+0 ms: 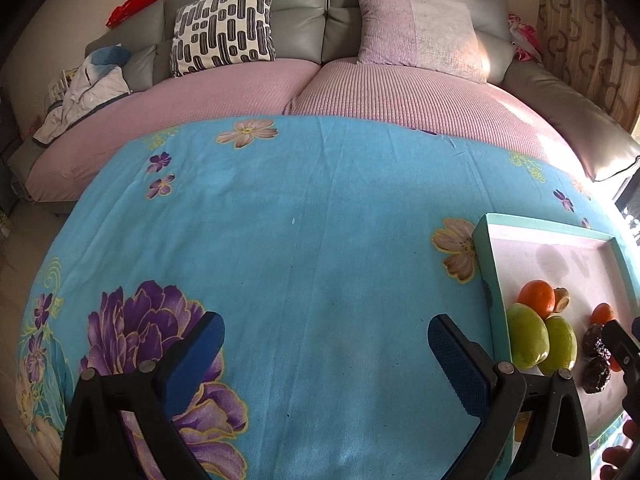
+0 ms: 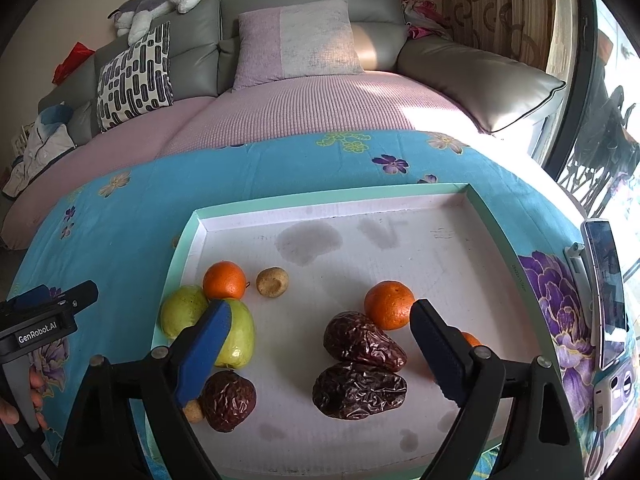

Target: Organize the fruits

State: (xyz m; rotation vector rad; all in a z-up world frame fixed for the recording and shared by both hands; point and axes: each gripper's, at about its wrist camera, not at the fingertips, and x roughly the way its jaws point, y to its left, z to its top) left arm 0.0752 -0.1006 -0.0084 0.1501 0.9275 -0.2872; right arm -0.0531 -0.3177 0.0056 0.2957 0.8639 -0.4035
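Observation:
A shallow teal-rimmed tray [image 2: 332, 198] with a white floor lies on the blue flowered cloth [image 1: 300, 240]. In it I see two oranges [image 2: 224, 280] [image 2: 389, 304], two green guavas [image 2: 184, 310] [image 2: 240, 338], a small tan fruit [image 2: 272, 281] and three wrinkled dark dates [image 2: 362, 340] [image 2: 360, 390] [image 2: 228, 400]. My right gripper [image 2: 320, 322] hangs open over the tray, above the dates, holding nothing. My left gripper [image 1: 326, 336] is open over bare cloth, left of the tray [image 1: 486, 236]. The left gripper body [image 2: 44, 312] shows at the right wrist view's left edge.
A grey sofa [image 1: 296, 8] with pink covers and two cushions [image 1: 224, 26] [image 1: 416, 32] stands behind the table. A phone on a stand [image 2: 606, 292] sits at the table's right edge beside the tray. A hand [image 2: 24, 400] grips the left tool.

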